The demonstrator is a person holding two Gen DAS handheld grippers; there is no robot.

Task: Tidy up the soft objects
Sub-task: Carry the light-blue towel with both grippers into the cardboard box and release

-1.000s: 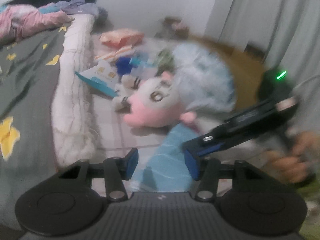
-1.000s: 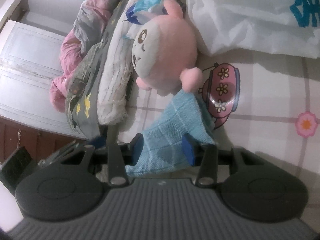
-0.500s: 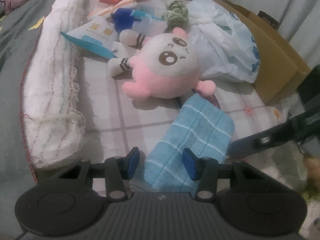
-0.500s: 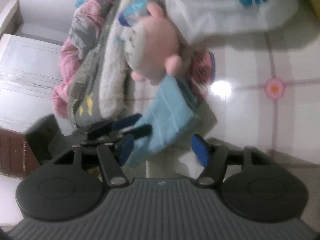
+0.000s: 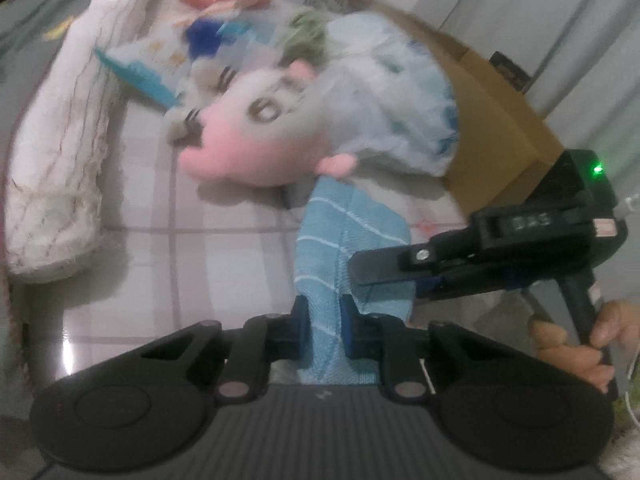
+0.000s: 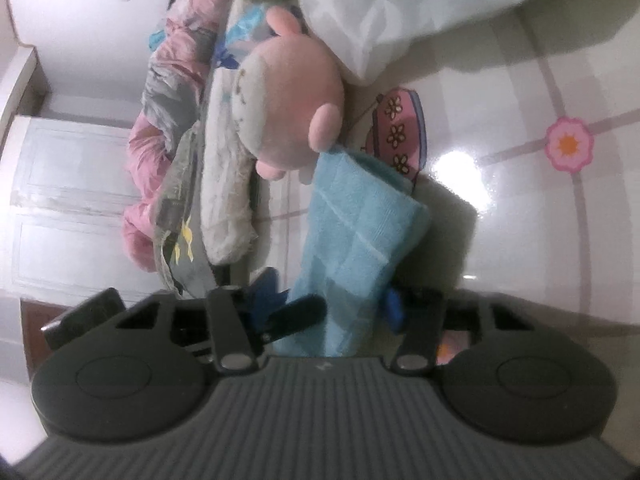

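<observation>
While both jaw sets are closing, the left hand-held gripper is pinching the near edge of the blue towel, cloth bunched between its blue pads; the right hand-held gripper is coming in from the right side of the left view, jaws around the same near end of the towel, cloth between them, but whether its pads are already pressing I cannot tell; judging the step as taking two corners for a fold or lift; doing it well is meaning keeping the two grips apart along the edge, taking a full bite of fabric, and lifting evenly so the far end is not dragging the pink plush toy. Towel is lying on the glossy tiled floor, partly raised at the near end, far end touching the plush's foot; it is looking like thin terry, light blue with pale check lines, limp and creasing easily; white plastic bag is sitting behind the plush.
</observation>
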